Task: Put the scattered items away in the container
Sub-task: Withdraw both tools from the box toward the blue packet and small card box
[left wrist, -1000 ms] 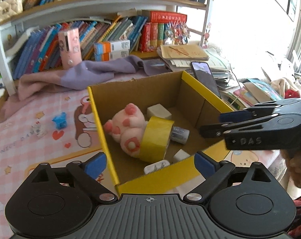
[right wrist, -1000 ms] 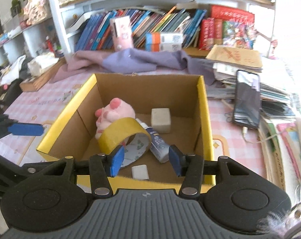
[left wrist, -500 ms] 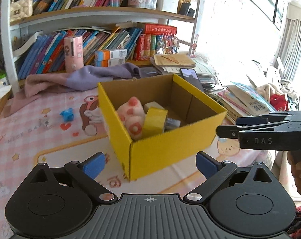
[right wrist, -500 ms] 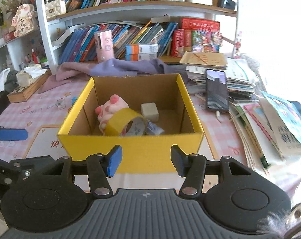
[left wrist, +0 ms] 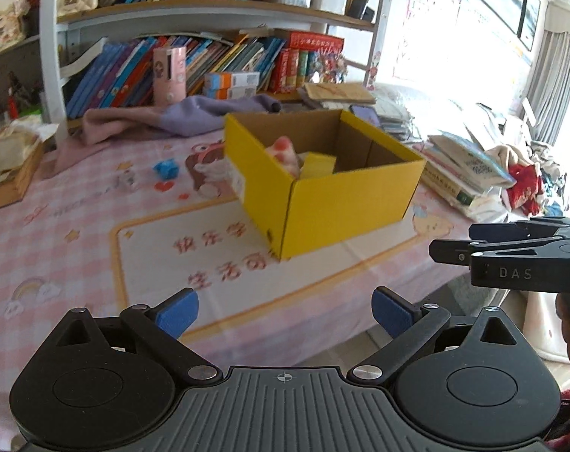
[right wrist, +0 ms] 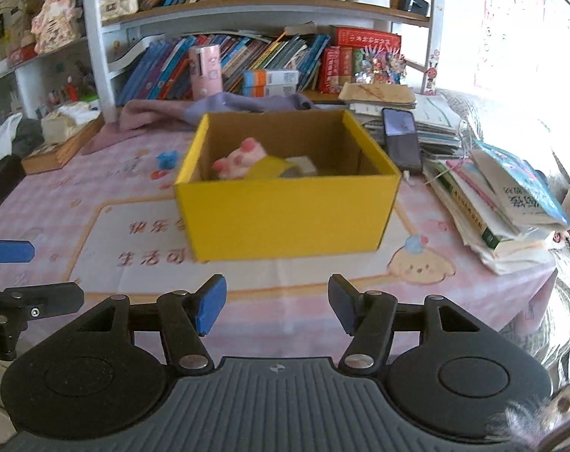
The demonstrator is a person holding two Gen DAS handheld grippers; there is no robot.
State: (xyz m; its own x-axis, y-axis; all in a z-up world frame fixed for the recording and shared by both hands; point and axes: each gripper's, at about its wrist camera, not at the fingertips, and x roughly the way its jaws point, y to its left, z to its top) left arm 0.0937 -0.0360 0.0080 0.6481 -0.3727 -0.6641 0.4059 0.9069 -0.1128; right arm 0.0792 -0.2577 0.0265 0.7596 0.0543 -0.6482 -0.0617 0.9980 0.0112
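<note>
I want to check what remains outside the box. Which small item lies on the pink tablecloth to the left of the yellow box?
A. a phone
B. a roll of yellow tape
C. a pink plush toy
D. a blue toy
D: the blue toy lies on the tablecloth left of the yellow box; the tape and plush are inside it.

Matt yellow cardboard box (right wrist: 285,214), checked cloth tablecloth (right wrist: 96,188)

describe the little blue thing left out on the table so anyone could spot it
Start at the open yellow cardboard box on the pink checked tablecloth. Just off its far-left corner lies a small crumpled bright-blue object. It is the only vivid blue item on the cloth, outside the box.
</note>
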